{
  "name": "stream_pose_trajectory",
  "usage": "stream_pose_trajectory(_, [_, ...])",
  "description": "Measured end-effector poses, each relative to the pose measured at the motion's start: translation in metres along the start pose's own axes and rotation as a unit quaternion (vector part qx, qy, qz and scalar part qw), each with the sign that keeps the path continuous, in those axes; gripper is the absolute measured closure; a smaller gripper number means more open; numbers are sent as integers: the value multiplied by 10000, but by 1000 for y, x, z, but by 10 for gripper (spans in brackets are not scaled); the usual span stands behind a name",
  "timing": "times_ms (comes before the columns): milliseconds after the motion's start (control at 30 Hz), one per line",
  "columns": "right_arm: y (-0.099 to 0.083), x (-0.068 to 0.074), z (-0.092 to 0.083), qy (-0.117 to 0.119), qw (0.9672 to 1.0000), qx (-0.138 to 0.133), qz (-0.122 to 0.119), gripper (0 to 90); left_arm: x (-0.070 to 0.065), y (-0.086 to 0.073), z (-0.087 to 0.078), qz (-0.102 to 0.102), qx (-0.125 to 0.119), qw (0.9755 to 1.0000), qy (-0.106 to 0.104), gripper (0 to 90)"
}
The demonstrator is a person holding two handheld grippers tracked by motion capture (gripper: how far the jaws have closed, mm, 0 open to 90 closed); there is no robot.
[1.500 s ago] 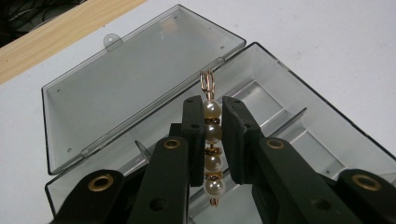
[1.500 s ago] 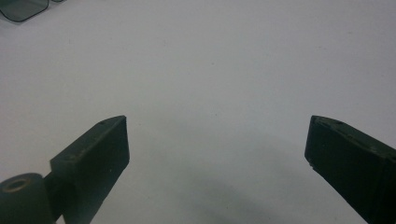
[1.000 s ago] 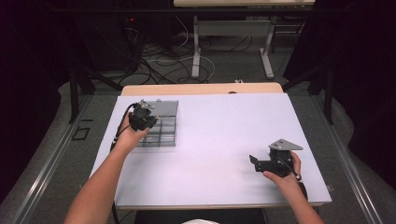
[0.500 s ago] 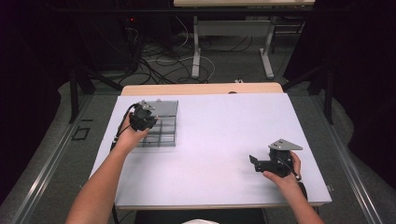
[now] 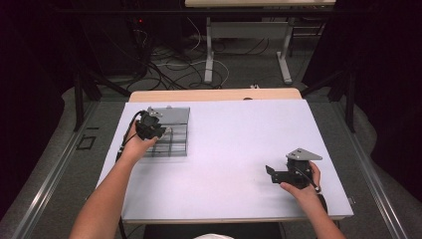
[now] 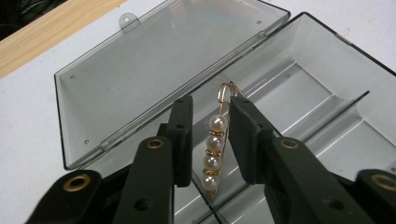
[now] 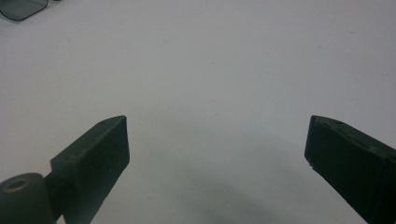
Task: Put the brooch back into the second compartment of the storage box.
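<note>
Tabletop (image 5: 229, 149): white sheet over a wooden top, the wood showing as a strip along the far edge. Floor beyond it carries loose cables and the legs of another desk.

Clear compartment box (image 5: 171, 130): on the far-left part of the tabletop, open, its lid (image 6: 154, 70) laid back flat toward the far edge. In the left gripper view the lid is smoky-clear with a small hang tab at its far edge; the tray has moulded dividers forming several compartments.

Left tool (image 6: 211, 137): held over the box at its left side, jaws pointing down into the tray. Jaws at a narrow gap, with the pearl pin between them; cannot tell whether the pads actually touch it.

Right tool (image 5: 271, 174): near-right part of the tabletop, well apart from the box, grey three-cornered plate on top. In the right gripper view its jaws stand wide apart over bare white surface, nothing between them.

Pearl pin (image 6: 214, 147): gold-coloured wire with a hooked end, four white pearls in a row, lying along a divider in the tray.
</note>
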State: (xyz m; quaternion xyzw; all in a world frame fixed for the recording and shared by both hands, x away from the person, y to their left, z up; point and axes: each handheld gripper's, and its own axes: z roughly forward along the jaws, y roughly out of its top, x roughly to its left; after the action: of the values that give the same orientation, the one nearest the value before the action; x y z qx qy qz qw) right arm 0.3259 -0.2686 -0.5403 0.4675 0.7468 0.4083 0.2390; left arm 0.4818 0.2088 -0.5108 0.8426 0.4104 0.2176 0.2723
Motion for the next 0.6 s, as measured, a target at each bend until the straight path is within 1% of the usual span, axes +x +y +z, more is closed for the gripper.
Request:
stream_pose_trajectory(33, [0, 0, 0, -2, 10000, -4, -4, 61, 1, 0, -1, -21, -8, 10000, 7, 685])
stream_pose_trajectory(67, [0, 0, 0, 7, 10000, 1, 6, 61, 1, 0, -2, -64, -32, 10000, -29, 668])
stream_pose_trajectory(100, [0, 0, 1, 21, 10000, -3, 2, 61, 2, 0, -3, -67, -76, 9999, 7, 657])
stream_pose_trajectory(200, [0, 0, 0, 4, 10000, 4, -4, 61, 3, 0, -6, -147, -113, 9998, 24, 636])
stream_pose_trajectory(233, [0, 0, 0, 5, 10000, 0, 0, 61, 3, 0, -8, -166, -57, 9998, 1, 623])
stream_pose_trajectory(267, [0, 0, -1, 3, 10000, -9, -20, 61, 3, 0, -8, -198, -123, 9997, 20, 616])
stream_pose_trajectory(333, [0, 0, -1, 0, 10000, -2, 0, 61, 4, -1, -10, -224, -106, 9997, 20, 600])
stream_pose_trajectory(433, [0, 0, -1, 6, 10000, 4, -14, 61, 4, -1, -13, -303, -142, 9994, 7, 575])
stream_pose_trajectory(533, [0, 0, -1, 18, 10000, 2, 1, 61, 5, -2, -17, -387, -181, 9991, 51, 549])
stream_pose_trajectory(567, [0, 0, -1, 1, 10000, 5, -6, 61, 6, -2, -19, -409, -194, 9990, 40, 535])
stream_pose_trajectory(600, [0, 0, -1, -29, 10000, -15, 11, 61, 6, -2, -21, -446, -217, 9987, 79, 517])
